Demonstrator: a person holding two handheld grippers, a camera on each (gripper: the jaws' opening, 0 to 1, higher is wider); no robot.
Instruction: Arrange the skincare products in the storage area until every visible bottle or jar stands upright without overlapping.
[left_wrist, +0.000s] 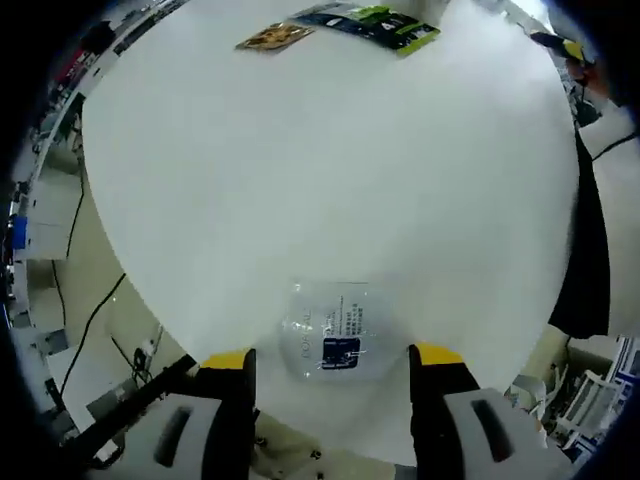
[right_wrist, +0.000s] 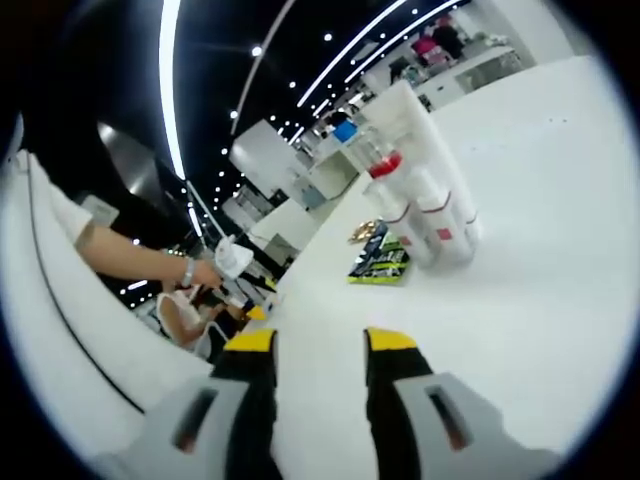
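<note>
The left gripper (left_wrist: 330, 365) straddled a lying clear bottle (left_wrist: 333, 340), jaws apart (unclamped); closing seemed next. The right gripper (right_wrist: 318, 345) hung open, empty.

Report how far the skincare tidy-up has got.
Done: a cluster of white bottles stands together on the white table in the right gripper view. In hand: nothing yet; the left gripper is open around a clear bottle near the table edge. The right gripper is open, empty. Left: place that bottle upright by the others.
</note>
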